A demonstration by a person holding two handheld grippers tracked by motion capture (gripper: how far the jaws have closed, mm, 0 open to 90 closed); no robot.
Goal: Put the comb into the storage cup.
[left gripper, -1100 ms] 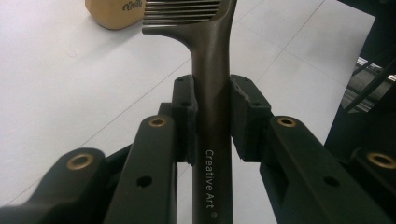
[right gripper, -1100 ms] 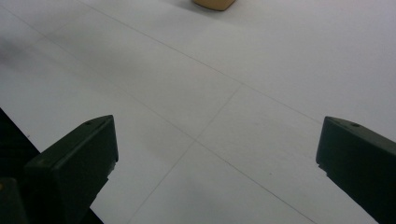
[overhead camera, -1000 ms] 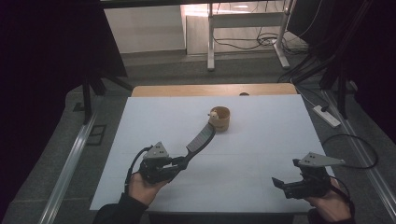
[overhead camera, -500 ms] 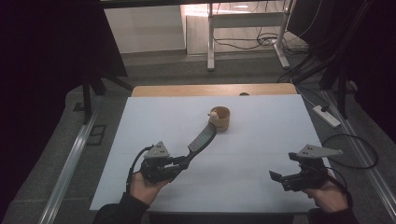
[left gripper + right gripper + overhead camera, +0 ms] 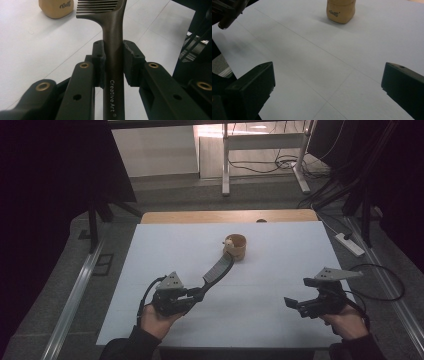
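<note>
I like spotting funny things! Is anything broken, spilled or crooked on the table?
Nothing stands out. The tan wooden cup stands upright on the white table cover, and the dark brown comb sits straight in the left gripper.

Lower left of the high view: a black two-jaw left tool (image 5: pixel 200 294) with grey three-cornered plate and looping black cable, dark sleeve behind. Lower right: the matching black right tool (image 5: pixel 291 303), brass-coloured rivets.
</note>
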